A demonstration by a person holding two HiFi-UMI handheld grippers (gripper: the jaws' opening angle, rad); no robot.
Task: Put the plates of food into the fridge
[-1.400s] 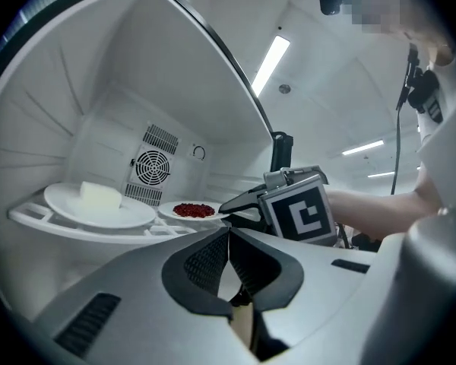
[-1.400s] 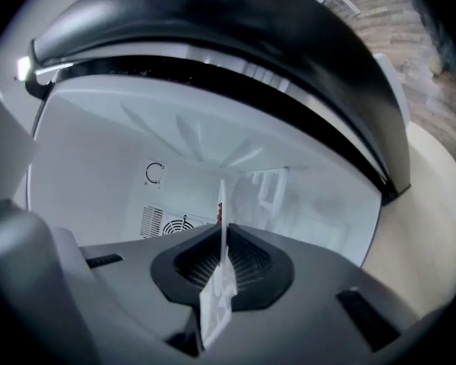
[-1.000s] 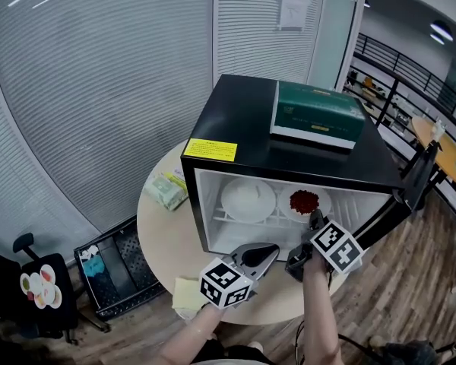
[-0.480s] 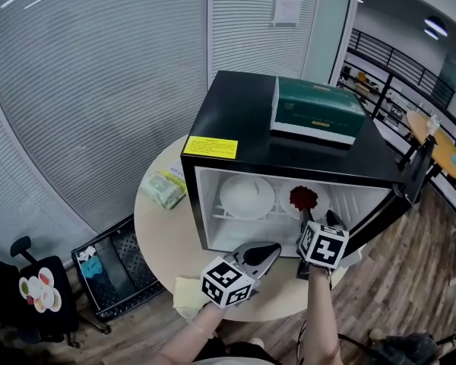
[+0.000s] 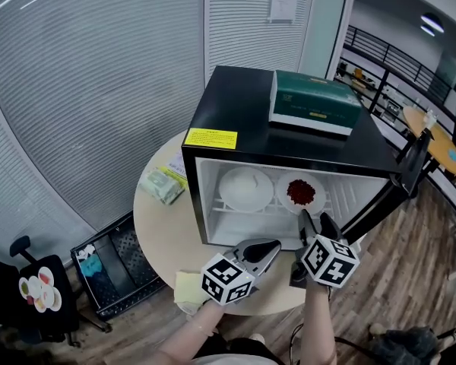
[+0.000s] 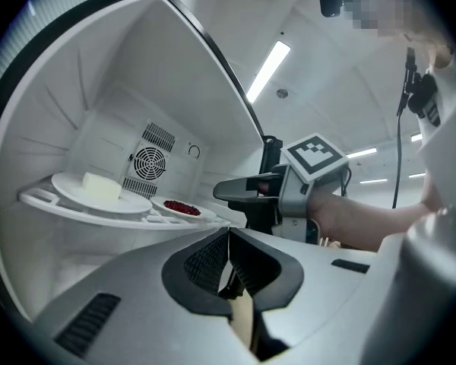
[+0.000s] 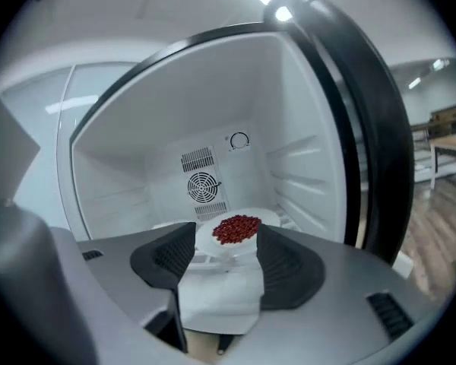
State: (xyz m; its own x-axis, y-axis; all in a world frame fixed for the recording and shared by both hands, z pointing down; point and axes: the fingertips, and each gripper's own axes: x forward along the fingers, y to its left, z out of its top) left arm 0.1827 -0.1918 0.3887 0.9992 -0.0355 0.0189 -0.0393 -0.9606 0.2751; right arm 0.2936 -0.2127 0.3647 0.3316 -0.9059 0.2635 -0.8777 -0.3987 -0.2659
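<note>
A black mini fridge (image 5: 243,112) stands open on a round table. On its shelf sit a white plate with a pale block of food (image 5: 246,188) (image 6: 99,192) and, to its right, a white plate of red food (image 5: 301,192) (image 7: 237,230) (image 6: 181,207). My right gripper (image 5: 314,220) (image 7: 224,236) hangs just outside the fridge mouth. Its jaws have just been opening and stand open, with nothing pressed between them. The red plate shows beyond their gap. My left gripper (image 5: 270,249) (image 6: 228,238) is shut and empty in front of the fridge, lower left of the right one.
A green box (image 5: 315,103) lies on the fridge top. The fridge door (image 5: 380,204) hangs open to the right. On the table (image 5: 156,230) are a small packet (image 5: 162,187) and a yellow cloth (image 5: 186,291). A black crate (image 5: 118,268) sits on the floor at the left.
My right gripper has let go of the red plate, opened, rolled and drawn back out of the fridge. The plate stays on the shelf. The left gripper has barely moved.
</note>
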